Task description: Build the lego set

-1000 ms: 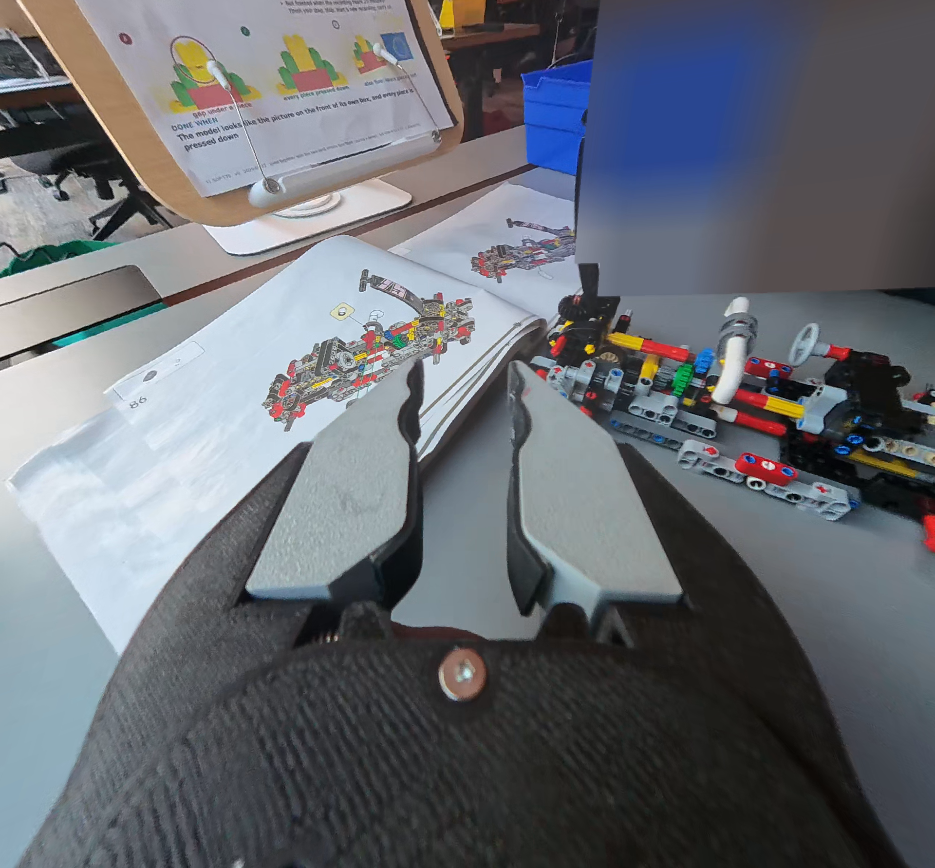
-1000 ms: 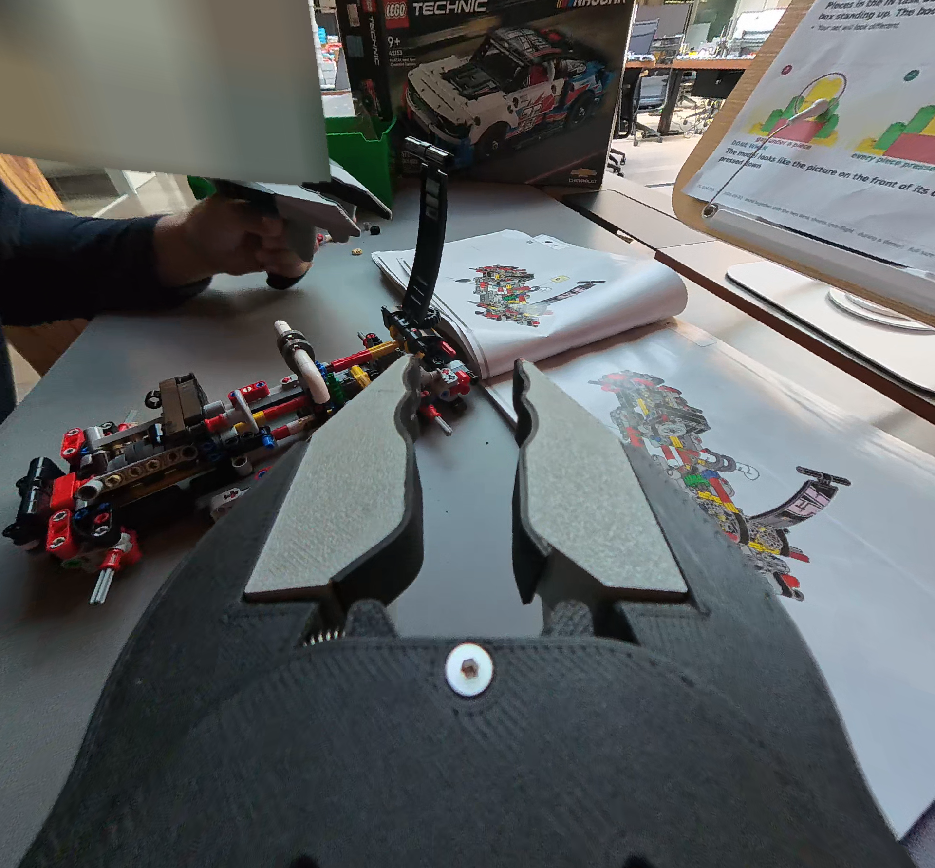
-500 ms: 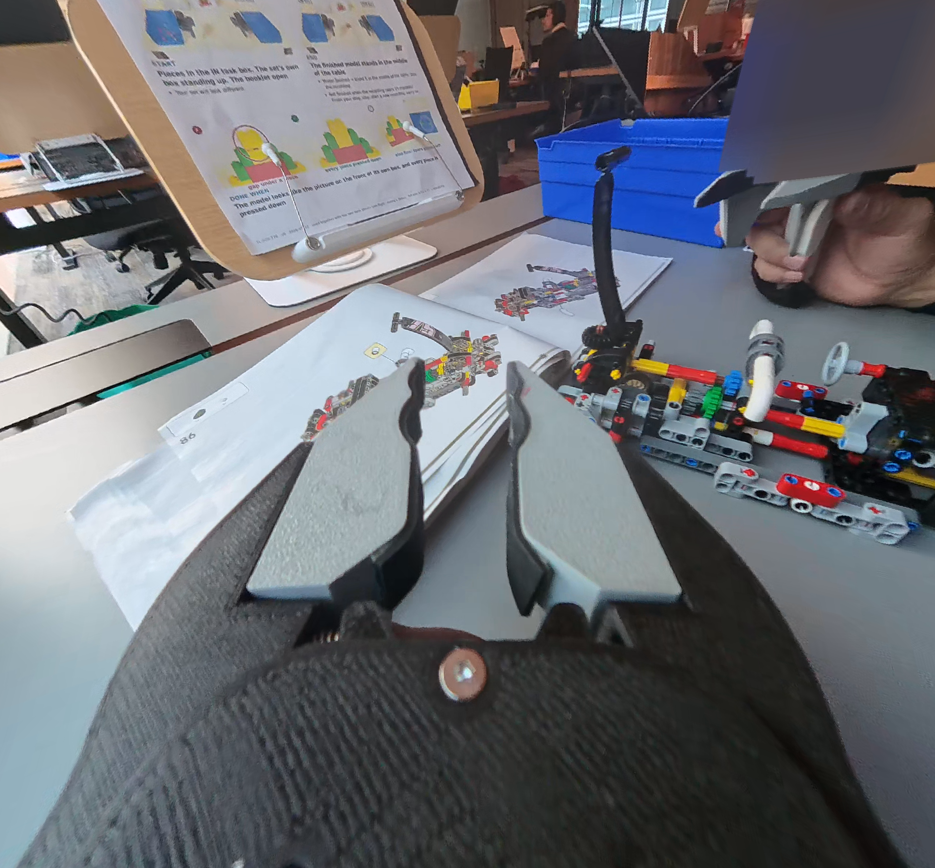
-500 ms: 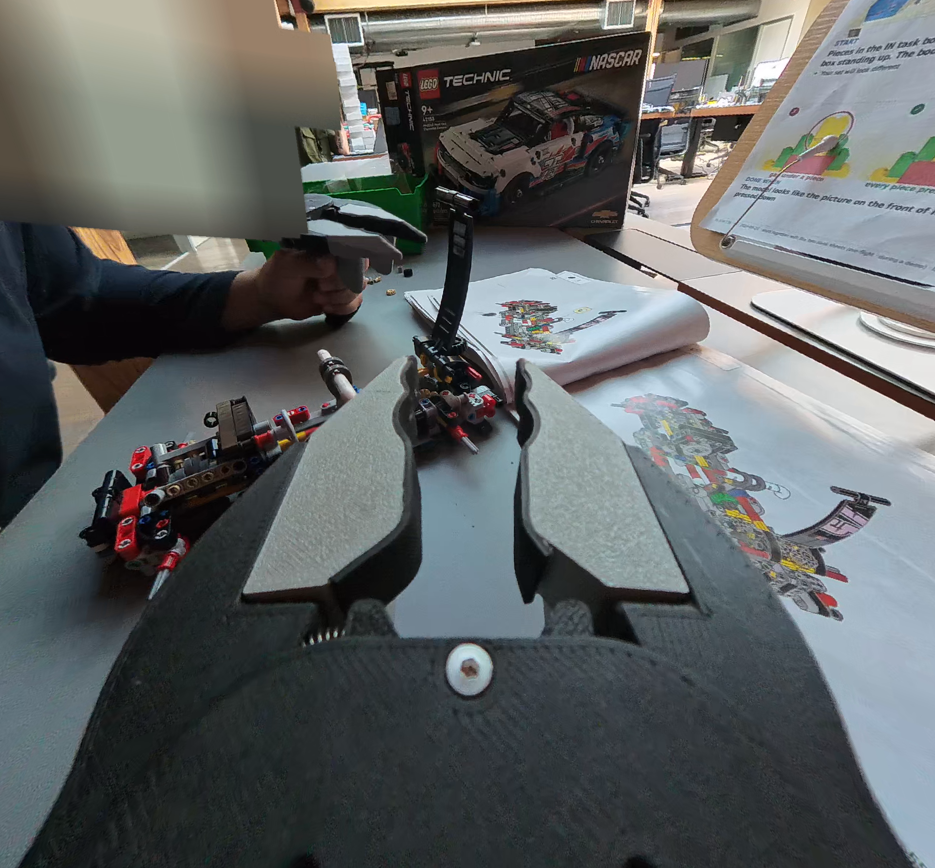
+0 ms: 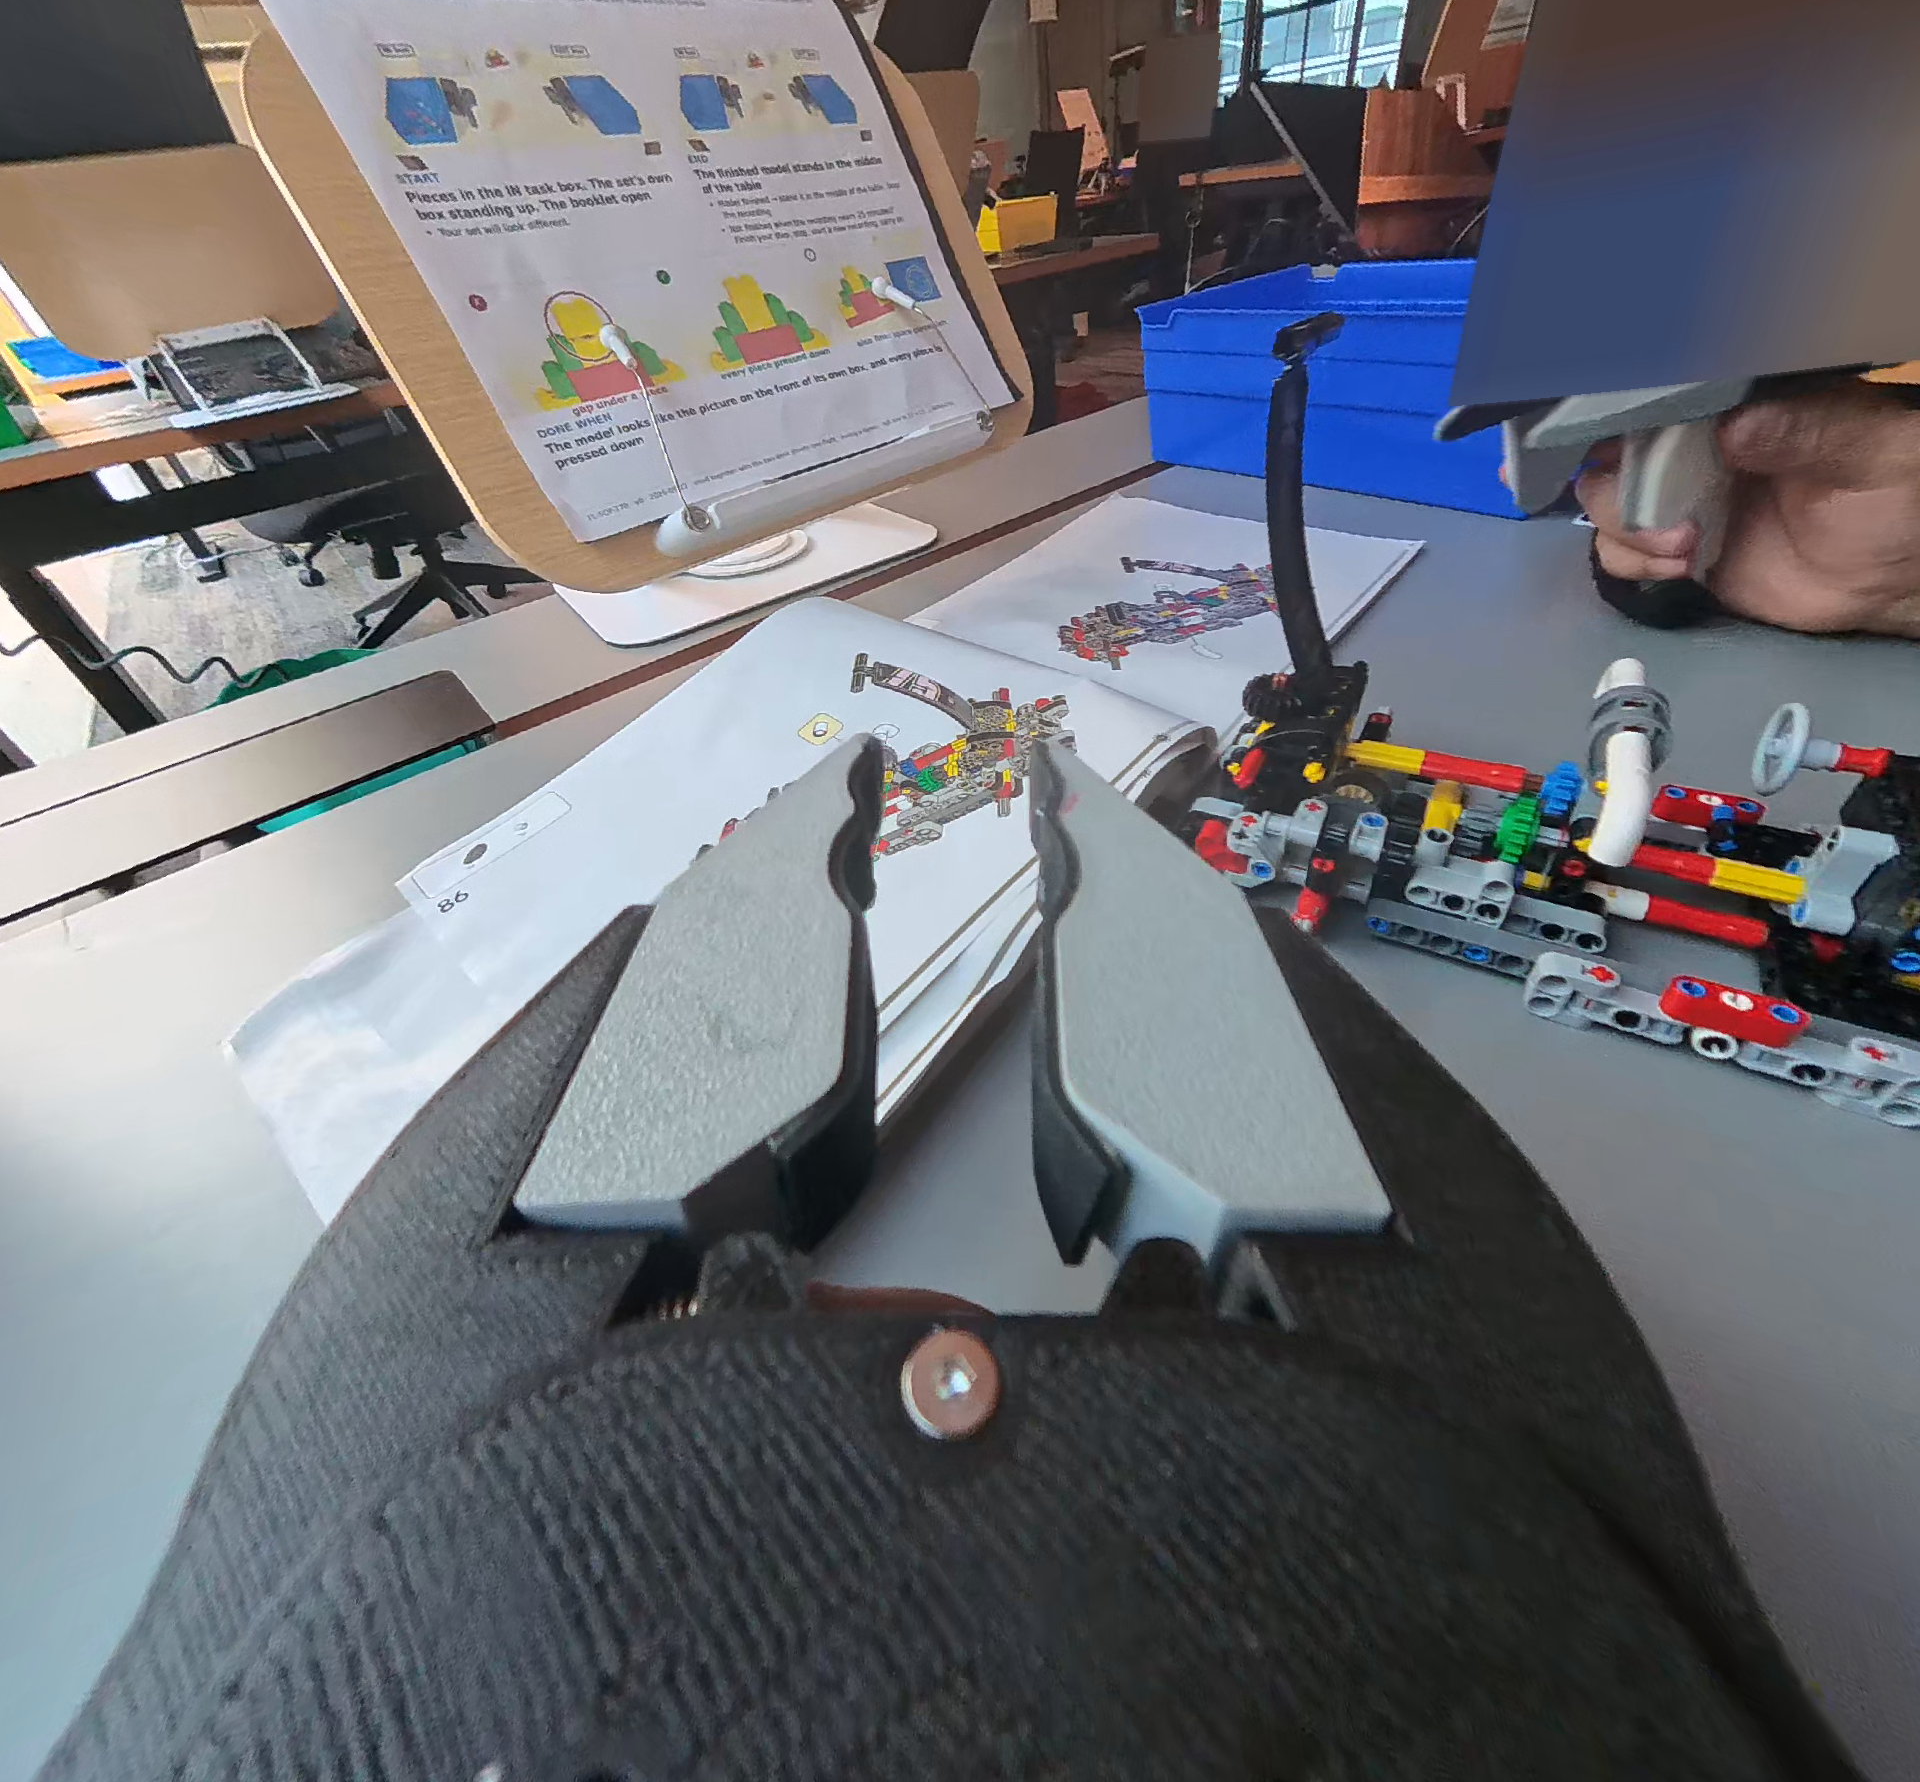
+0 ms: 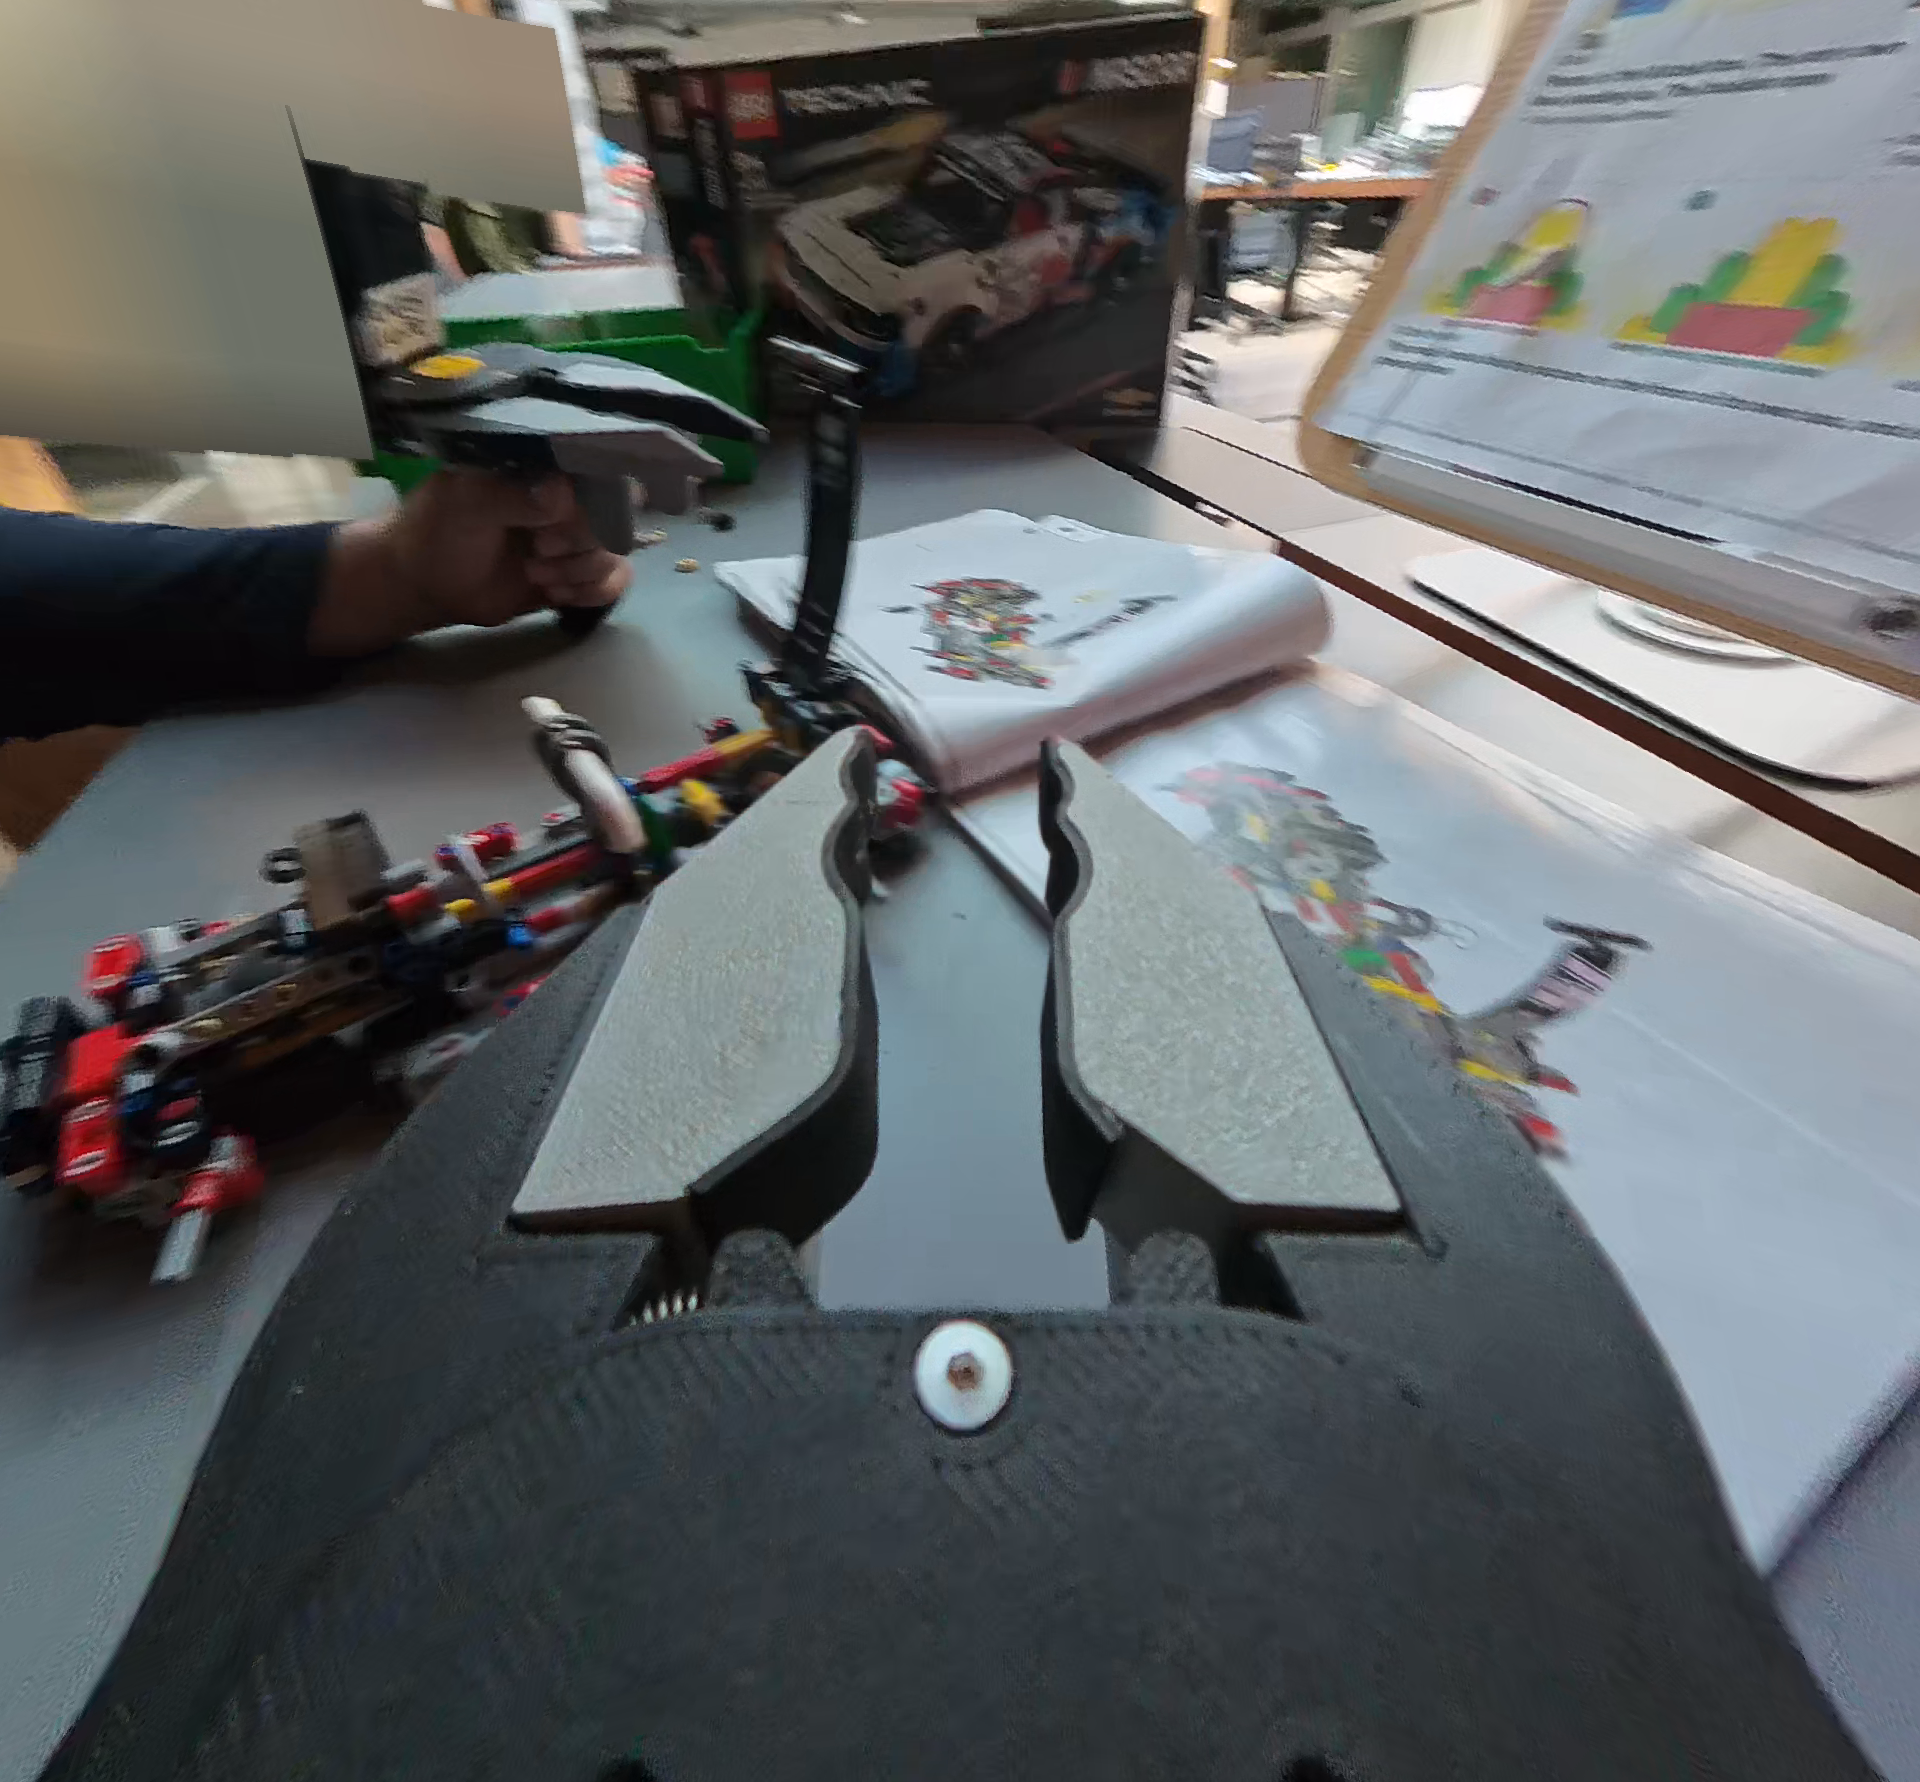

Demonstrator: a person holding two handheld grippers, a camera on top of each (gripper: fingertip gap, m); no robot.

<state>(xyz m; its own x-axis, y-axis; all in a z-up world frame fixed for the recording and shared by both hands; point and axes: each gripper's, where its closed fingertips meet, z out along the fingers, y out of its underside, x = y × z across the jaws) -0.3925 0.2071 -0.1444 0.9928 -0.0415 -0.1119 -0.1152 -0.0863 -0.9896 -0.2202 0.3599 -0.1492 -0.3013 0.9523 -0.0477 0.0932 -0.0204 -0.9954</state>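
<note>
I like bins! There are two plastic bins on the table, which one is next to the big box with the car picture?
The green bin. It sits beside the car box; the blue bin stands elsewhere, behind the tall black strip.

In the right wrist view, motion is smearing the brick model at nine o'clock, so its small parts are running together, and the set box at twelve o'clock is showing only a fuzzy car. The instruction sheet at two o'clock is running off the right edge. In the left wrist view, the brick model is getting clipped at three o'clock, and the blue bin is disappearing behind a blurred patch.
</note>
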